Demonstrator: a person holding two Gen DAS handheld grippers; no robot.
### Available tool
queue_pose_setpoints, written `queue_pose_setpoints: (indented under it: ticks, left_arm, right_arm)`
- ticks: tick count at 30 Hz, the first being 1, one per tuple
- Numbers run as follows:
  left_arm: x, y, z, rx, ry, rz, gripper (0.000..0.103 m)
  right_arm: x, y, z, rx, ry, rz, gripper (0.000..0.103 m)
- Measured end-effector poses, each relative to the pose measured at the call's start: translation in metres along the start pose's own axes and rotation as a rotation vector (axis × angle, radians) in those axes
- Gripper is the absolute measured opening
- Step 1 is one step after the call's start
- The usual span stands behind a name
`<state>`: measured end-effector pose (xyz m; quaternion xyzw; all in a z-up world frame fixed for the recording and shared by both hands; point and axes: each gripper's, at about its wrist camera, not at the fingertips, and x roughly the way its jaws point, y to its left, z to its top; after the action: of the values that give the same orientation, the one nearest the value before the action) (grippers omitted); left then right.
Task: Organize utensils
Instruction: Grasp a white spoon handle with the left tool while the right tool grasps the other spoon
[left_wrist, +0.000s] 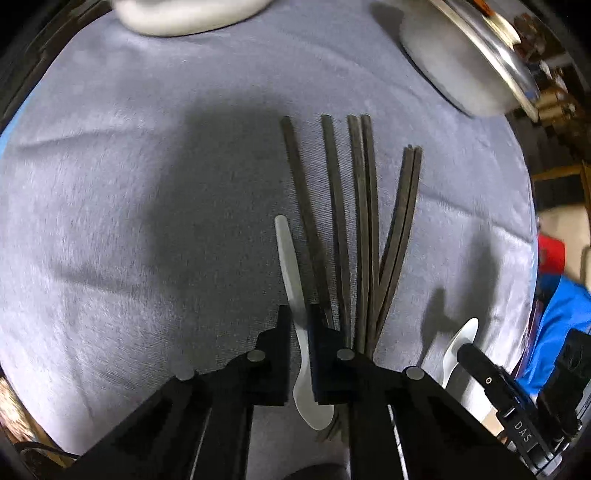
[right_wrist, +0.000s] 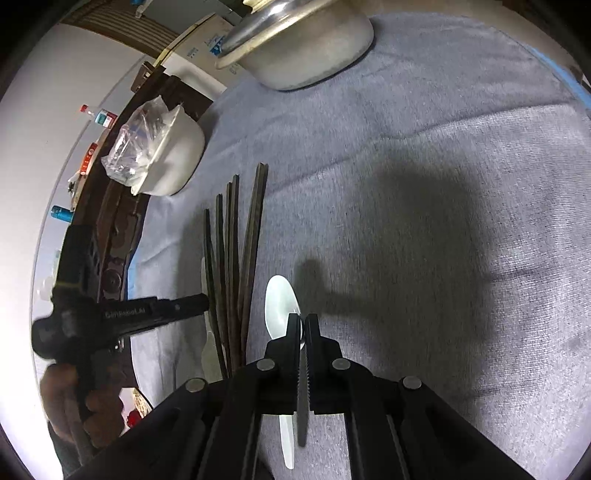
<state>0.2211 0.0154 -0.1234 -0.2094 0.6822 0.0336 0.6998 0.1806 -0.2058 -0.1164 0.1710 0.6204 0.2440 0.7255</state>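
A white plastic spoon (left_wrist: 286, 251) lies on the grey cloth, handle pointing away and bowl near the camera. My left gripper (left_wrist: 301, 317) is shut on its neck. Several dark chopsticks (left_wrist: 351, 221) fan out just right of it, touching the right finger. In the right wrist view my right gripper (right_wrist: 303, 321) is shut on a second white spoon (right_wrist: 279, 302), whose bowl sticks out past the fingertips above the cloth. This right gripper (left_wrist: 463, 352) and its spoon (left_wrist: 467, 332) show at the lower right of the left wrist view. The left gripper (right_wrist: 201, 306) reaches in beside the chopsticks (right_wrist: 236, 258).
A metal pot (right_wrist: 306, 55) (left_wrist: 461, 66) stands at the far side of the cloth. A white bowl (right_wrist: 173, 158) holding a clear plastic bag sits near the table's edge, its rim (left_wrist: 184, 14) at the top of the left wrist view. A hand (right_wrist: 74, 387) holds the left gripper.
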Motion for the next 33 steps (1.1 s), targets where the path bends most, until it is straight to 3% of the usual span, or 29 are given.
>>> queue_pose_setpoints:
  ticks: [12, 19, 25, 33]
  left_arm:
    - [-0.010, 0.032, -0.011, 0.167, 0.062, 0.123, 0.007]
    - [0.012, 0.042, -0.007, 0.166, 0.115, 0.148, 0.009]
    - [0.023, 0.048, 0.016, 0.134, 0.117, 0.147, 0.012]
    - [0.026, 0.053, 0.011, 0.177, 0.091, 0.143, 0.010]
  right_arm:
    - [0.001, -0.006, -0.017, -0.044, 0.064, -0.032, 0.003]
    - [0.010, 0.000, -0.018, -0.058, 0.097, -0.063, 0.003]
    - [0.014, 0.003, -0.020, -0.069, 0.111, -0.077, 0.003]
    - [0.017, 0.008, -0.019, -0.071, 0.116, -0.081, 0.003]
